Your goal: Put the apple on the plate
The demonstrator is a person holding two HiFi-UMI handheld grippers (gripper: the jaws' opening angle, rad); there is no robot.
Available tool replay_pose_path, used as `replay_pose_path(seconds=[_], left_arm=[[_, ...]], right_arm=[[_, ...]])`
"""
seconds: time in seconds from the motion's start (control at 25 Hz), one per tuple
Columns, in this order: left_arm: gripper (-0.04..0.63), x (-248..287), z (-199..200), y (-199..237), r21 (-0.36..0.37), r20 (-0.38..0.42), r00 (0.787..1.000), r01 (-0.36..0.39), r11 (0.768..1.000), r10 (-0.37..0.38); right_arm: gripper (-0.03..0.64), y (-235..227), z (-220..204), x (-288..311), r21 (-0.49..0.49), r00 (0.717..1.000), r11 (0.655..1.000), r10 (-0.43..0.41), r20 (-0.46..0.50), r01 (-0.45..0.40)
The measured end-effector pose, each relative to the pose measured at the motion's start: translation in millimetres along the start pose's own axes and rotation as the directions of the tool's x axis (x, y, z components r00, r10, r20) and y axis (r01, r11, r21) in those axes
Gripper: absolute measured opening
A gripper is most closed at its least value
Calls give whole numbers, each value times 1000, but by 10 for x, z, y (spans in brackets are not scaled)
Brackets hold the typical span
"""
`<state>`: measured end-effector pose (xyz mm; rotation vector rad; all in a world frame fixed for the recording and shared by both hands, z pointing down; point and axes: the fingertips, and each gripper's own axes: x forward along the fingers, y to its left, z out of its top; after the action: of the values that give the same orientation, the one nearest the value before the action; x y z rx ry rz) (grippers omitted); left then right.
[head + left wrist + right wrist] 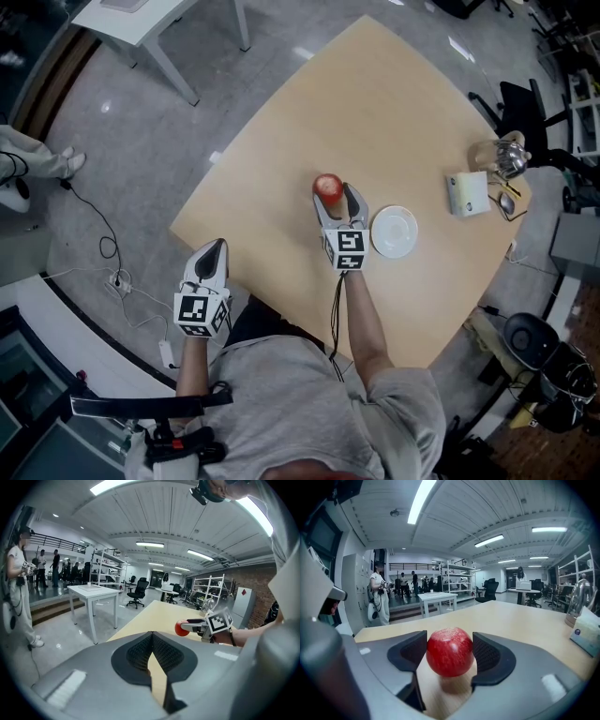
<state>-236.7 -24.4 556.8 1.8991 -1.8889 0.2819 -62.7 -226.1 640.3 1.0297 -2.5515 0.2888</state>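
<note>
A red apple [327, 187] is near the middle of the light wooden table [394, 103]. My right gripper [334, 193] is shut on it, one pad against each side. The right gripper view shows the apple [449, 651] filling the gap between the dark pads [490, 656], with its shadow on the wood just below. A small white plate [395, 231] lies empty immediately right of this gripper. My left gripper [214, 251] hovers at the table's near left edge, shut and empty. In the left gripper view its pads [140, 651] meet at the tips, and the apple [180, 629] appears far ahead.
A white tissue box [468, 193], a shiny kettle [506, 156] and a pair of glasses [507, 202] stand at the table's right edge. A white side table [141, 19], a black chair [520, 103] and floor cables [103, 244] surround it. A person [18, 583] stands far left.
</note>
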Motion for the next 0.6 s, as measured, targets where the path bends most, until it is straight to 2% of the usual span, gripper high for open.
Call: replay_pose_path(seconds=[0.6], left_arm=[[18, -5, 74, -162, 17, 21, 998, 52, 999, -52]], right_arm=[[305, -109, 77, -302, 18, 999, 999, -43, 25, 42]])
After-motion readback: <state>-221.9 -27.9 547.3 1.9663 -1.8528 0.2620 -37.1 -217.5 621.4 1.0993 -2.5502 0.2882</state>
